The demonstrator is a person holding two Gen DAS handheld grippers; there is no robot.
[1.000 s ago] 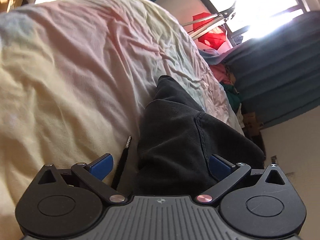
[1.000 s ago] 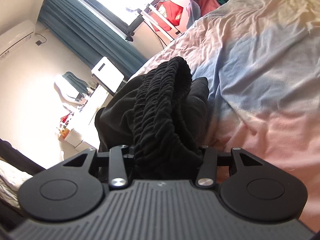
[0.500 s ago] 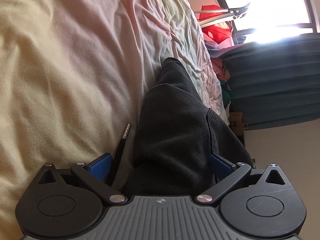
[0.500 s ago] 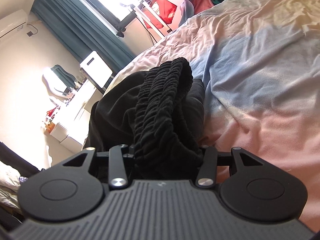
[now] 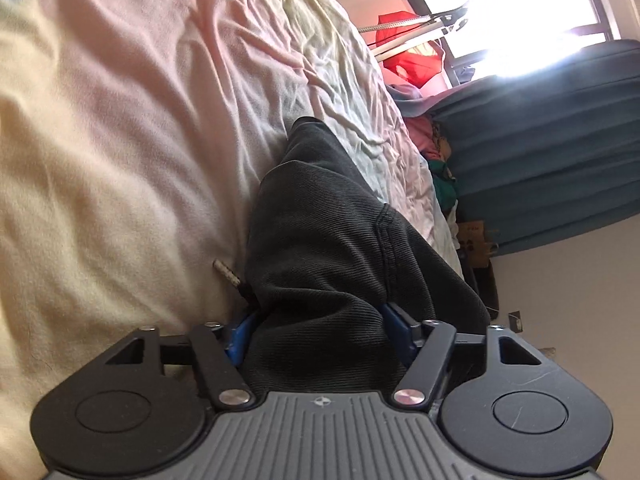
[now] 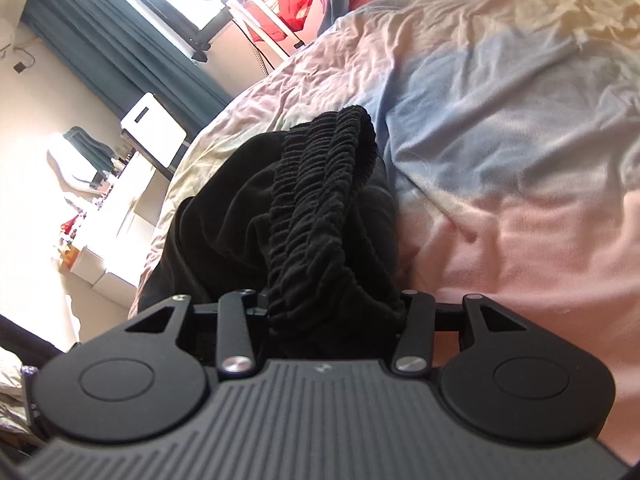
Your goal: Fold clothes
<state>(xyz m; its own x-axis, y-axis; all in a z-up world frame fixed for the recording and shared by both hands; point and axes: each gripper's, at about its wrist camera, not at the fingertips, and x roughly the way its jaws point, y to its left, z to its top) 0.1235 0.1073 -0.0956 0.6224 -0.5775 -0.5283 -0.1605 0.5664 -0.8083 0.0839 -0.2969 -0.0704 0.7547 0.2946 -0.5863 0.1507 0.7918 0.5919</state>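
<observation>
A pair of black trousers [image 5: 328,240] lies bunched on the pastel bed sheet [image 5: 120,120]. My left gripper [image 5: 320,320] is closing its jaws, and its blue pads [image 5: 240,336] press the ribbed black cloth from both sides. A metal-tipped drawstring [image 5: 226,272] pokes out beside the left pad. In the right wrist view the gathered elastic waistband [image 6: 320,184] rises from my right gripper [image 6: 334,308], which is shut on it. The cloth hides the right gripper's pads. The rest of the trousers [image 6: 224,220] droops to the left over the sheet [image 6: 500,140].
Beyond the bed are a red bag on a drying rack [image 5: 412,56], teal curtains [image 5: 540,152] under a bright window, and a pile of clothes [image 5: 436,148]. A white box [image 6: 154,136] and a cluttered desk [image 6: 116,208] stand left of the bed.
The left gripper's jaws have come in from wide apart onto the black cloth, and it has pushed forward over the trousers. The right gripper keeps its hold on the waistband.
</observation>
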